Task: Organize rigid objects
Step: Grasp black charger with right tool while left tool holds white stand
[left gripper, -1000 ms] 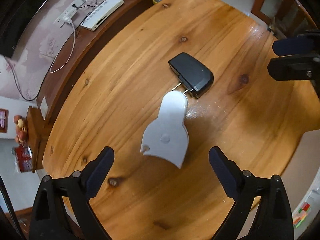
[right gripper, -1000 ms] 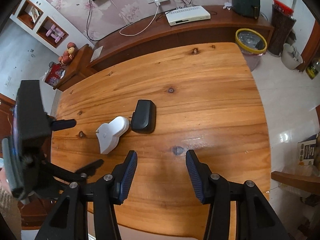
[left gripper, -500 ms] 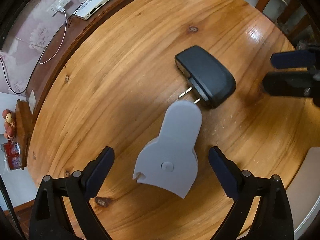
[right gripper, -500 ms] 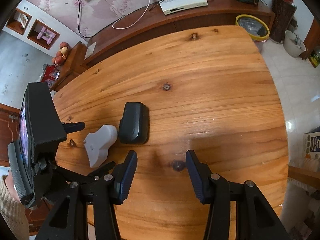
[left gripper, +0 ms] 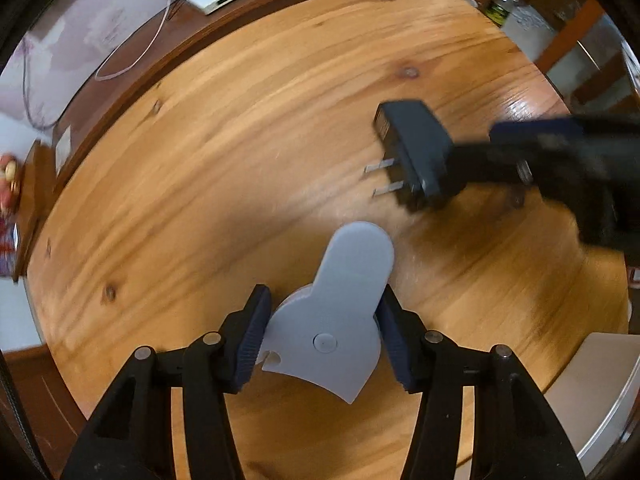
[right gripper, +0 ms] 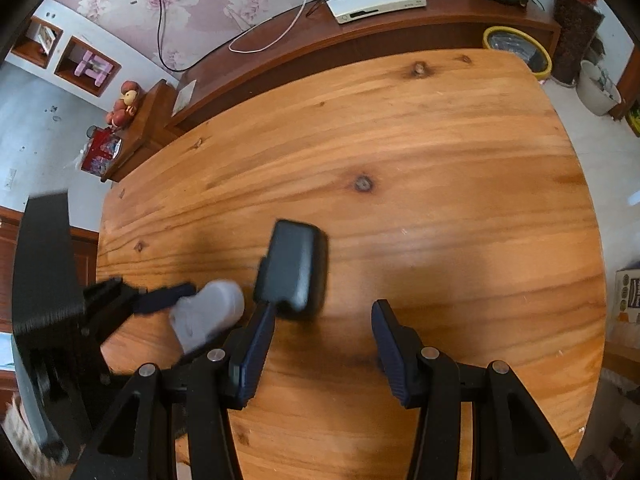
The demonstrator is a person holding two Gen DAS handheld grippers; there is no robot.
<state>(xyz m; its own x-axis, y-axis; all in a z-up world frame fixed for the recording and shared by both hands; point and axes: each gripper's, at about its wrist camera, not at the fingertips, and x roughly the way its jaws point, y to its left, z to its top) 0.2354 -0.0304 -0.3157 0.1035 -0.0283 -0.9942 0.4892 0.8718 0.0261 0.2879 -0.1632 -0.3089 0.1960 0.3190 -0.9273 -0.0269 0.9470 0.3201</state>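
Mid-grab on the grey plastic piece (left gripper: 332,320), flat on the wooden counter (left gripper: 240,160) near its front edge. Left gripper (left gripper: 320,332) pointing straight down over it, jaws closing, pads right at both sides of the wide base, looks like contact. Right gripper (right gripper: 316,344) partly open, holding nothing, one pad just beside the black plug adapter (right gripper: 294,264), prongs aimed at the grey piece. Next up, probably: finish the squeeze, lift straight without dragging, then shift right to straddle the adapter.
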